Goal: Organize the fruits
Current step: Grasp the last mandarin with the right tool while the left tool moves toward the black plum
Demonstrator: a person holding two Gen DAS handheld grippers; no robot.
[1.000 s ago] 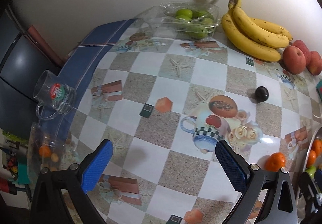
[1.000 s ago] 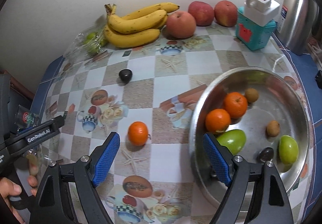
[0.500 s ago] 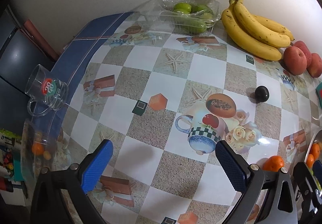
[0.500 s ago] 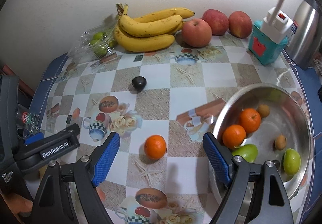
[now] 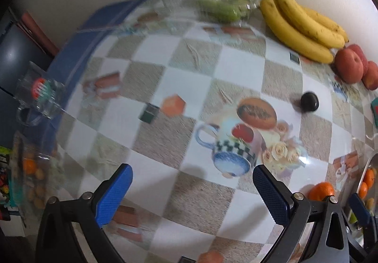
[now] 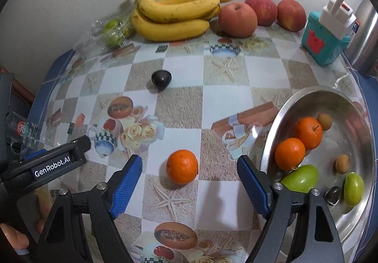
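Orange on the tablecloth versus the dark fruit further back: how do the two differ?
The orange is bright orange; the dark fruit is nearly black. The orange looks round and larger, though it is also nearer the camera; the dark fruit is smaller and tapers to a point. The orange lies between the open, closing fingers of the right tool, untouched; the dark fruit lies beyond it, nearer the bananas. Both rest loose on the tablecloth, outside the metal bowl.

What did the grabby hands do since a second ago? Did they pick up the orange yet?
Not yet. The right gripper swung from the steel bowl towards the loose orange, lined up with it now, fingers closing but not touching. The left gripper stays open, empty. No fruit moved.
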